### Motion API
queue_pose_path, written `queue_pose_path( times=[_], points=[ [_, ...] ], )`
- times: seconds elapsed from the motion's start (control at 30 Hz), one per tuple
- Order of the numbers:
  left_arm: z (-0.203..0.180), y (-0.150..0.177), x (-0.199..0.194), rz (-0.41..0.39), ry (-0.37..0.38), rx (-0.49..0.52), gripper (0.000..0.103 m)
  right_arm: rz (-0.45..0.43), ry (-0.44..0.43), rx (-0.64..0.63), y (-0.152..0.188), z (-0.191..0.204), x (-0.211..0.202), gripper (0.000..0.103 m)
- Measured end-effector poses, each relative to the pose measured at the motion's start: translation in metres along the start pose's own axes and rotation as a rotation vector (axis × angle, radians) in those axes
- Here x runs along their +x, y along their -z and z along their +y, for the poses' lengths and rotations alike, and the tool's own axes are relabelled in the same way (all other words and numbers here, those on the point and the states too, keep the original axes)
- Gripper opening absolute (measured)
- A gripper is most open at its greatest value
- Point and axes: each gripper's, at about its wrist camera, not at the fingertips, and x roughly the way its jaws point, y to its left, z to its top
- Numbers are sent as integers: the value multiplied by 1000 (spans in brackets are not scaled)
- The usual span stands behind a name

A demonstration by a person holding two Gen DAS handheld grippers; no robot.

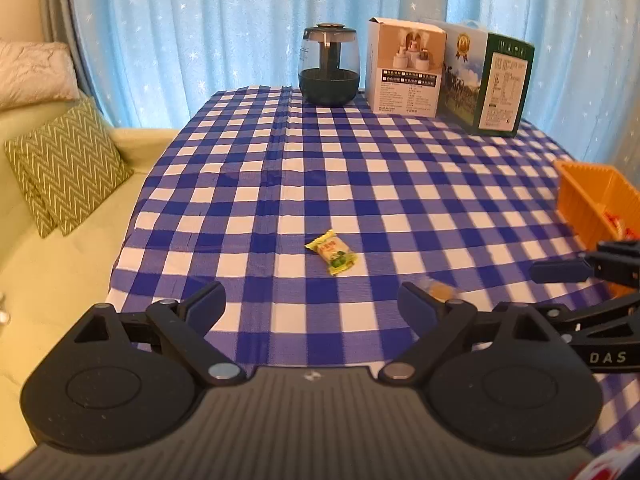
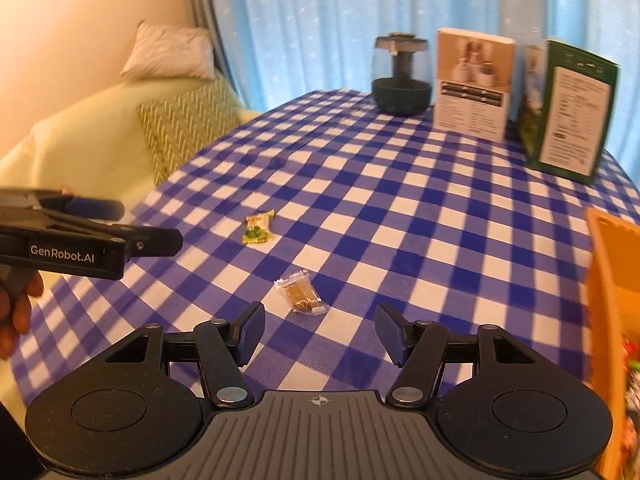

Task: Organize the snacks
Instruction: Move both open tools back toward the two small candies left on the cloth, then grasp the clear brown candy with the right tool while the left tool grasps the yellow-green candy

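Observation:
A yellow-green wrapped candy (image 1: 331, 252) (image 2: 258, 227) lies on the blue-and-white checked tablecloth (image 1: 360, 184) (image 2: 400, 216). A brown snack in a clear wrapper (image 2: 302, 292) (image 1: 438, 290) lies nearer the front. My right gripper (image 2: 320, 328) (image 1: 544, 292) hovers just short of this snack, jaws apart, with nothing between them. My left gripper (image 1: 312, 300) (image 2: 150, 224) is wide open and empty, a little short of the yellow-green candy. An orange basket (image 1: 588, 200) (image 2: 604, 280) stands at the right with wrapped snacks inside.
At the table's far edge stand a dark glass humidifier (image 1: 329, 66) (image 2: 401, 76), a white box (image 1: 406, 68) (image 2: 474, 84) and a green carton (image 1: 494, 80) (image 2: 568, 108). A pale sofa with a zigzag cushion (image 1: 64, 160) (image 2: 180, 124) borders the left side. A hand (image 2: 16, 308) holds the left gripper.

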Motion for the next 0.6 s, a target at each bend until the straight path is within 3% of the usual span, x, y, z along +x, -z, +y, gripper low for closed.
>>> queue_pose_path(
  times=[0.27, 0.6],
  points=[
    [10, 10, 19, 13, -4, -33, 91, 26, -20, -104, -2, 2, 44, 54],
    [17, 7, 26, 23, 26, -84, 91, 34, -37, -169, -5, 8, 67, 31]
  ],
)
